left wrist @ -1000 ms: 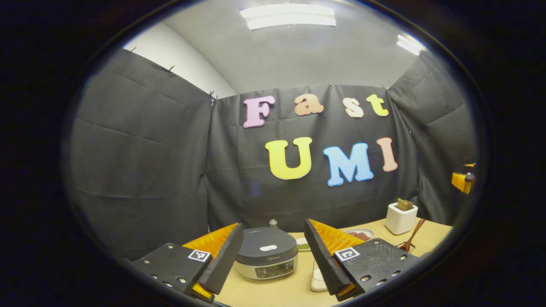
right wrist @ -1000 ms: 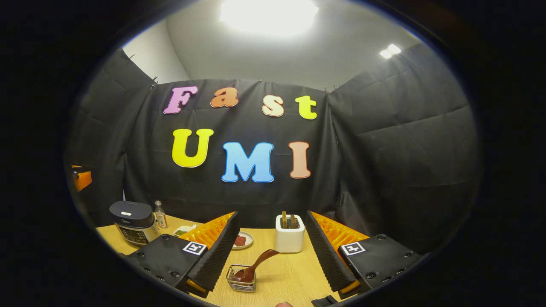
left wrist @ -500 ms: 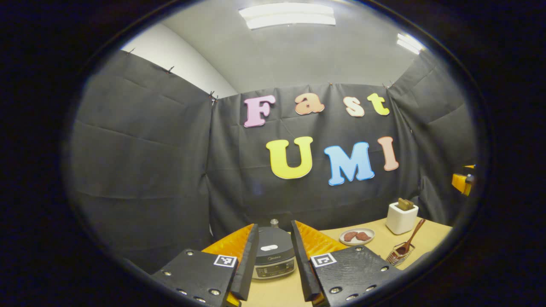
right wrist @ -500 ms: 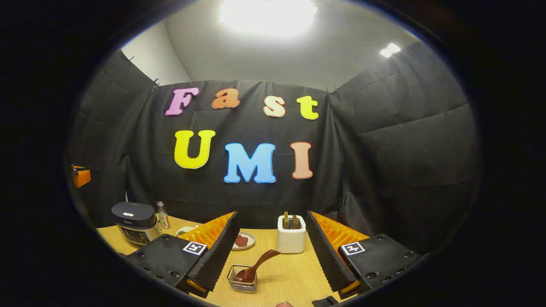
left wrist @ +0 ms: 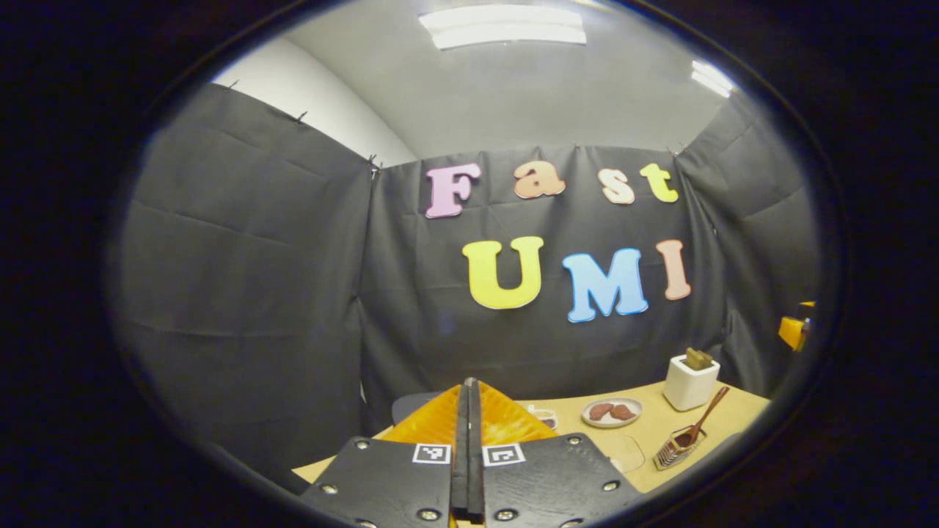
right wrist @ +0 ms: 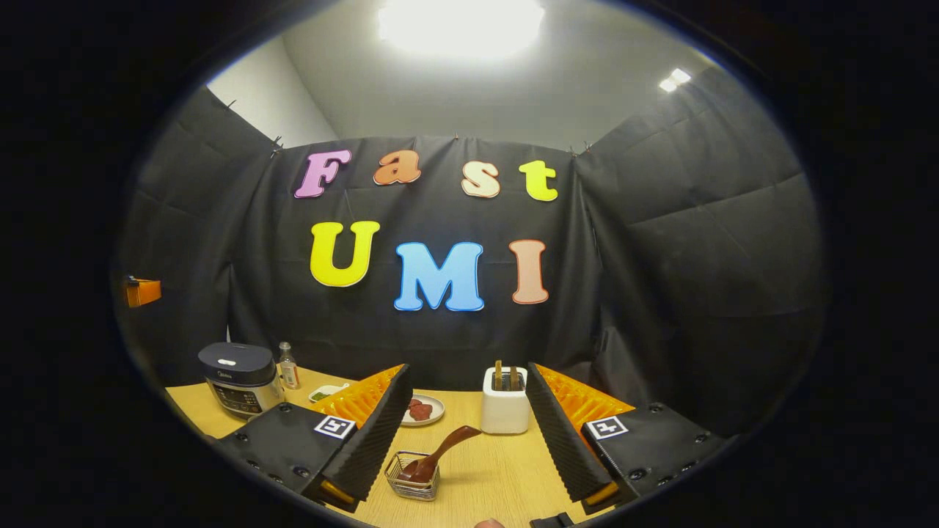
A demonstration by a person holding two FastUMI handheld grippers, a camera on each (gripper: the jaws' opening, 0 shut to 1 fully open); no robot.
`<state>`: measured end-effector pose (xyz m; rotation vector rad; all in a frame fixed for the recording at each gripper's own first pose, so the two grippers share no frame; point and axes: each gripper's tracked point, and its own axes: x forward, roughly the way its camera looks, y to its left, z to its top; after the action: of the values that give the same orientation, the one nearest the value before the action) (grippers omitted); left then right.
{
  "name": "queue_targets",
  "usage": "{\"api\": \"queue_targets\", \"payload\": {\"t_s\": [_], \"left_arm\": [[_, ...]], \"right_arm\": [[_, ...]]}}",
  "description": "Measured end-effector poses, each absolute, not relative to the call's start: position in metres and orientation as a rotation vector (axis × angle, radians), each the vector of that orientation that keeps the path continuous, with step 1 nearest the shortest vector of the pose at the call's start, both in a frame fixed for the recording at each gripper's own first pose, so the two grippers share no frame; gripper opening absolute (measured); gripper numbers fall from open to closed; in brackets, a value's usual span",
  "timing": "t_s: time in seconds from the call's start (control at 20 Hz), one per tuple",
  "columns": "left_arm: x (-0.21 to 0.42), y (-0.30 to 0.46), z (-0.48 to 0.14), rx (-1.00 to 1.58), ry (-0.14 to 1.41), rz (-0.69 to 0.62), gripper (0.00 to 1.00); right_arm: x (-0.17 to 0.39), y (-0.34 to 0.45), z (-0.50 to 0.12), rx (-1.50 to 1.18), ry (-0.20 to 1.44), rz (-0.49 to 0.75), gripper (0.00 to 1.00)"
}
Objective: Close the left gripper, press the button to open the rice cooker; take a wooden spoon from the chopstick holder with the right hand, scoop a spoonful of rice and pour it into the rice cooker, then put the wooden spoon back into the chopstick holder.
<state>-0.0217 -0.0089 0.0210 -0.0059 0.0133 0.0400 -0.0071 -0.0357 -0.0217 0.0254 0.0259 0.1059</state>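
Observation:
My left gripper (left wrist: 469,387) is shut with nothing between its fingers, which meet in a single seam. They cover most of the dark-lidded rice cooker (left wrist: 408,404); just a dark edge of it peeks out to their left. In the right gripper view the rice cooker (right wrist: 239,375) stands closed at the table's far left. The white chopstick holder (right wrist: 506,400) stands straight ahead of my open right gripper (right wrist: 466,381), with wooden handles sticking out of its top. A brown wooden spoon (right wrist: 443,451) leans in a small wire basket (right wrist: 412,482) nearer to me. The chopstick holder (left wrist: 690,382) sits at the right in the left gripper view.
A small bottle (right wrist: 288,366) and a little green dish (right wrist: 323,394) stand beside the cooker. A plate of red food (right wrist: 423,411) lies in the middle of the wooden table (right wrist: 484,484). Black cloth walls close the booth on three sides.
My left gripper has gone from wide open to shut, and its fingers now cover the rice cooker. The right gripper stays open and has barely moved.

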Motion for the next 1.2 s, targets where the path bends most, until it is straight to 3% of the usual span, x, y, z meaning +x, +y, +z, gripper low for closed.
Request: {"api": "queue_targets", "payload": {"t_s": [0.5,1.2], "left_arm": [[0.077,0.017,-0.001,0.008,0.046,-0.002,0.0],[0.189,0.022,-0.159,-0.048,0.271,-0.109,0.0]], "right_arm": [[0.011,-0.032,-0.021,0.025,0.027,0.023,0.98],[0.031,0.0,-0.03,-0.049,0.078,-0.118,0.96]]}}
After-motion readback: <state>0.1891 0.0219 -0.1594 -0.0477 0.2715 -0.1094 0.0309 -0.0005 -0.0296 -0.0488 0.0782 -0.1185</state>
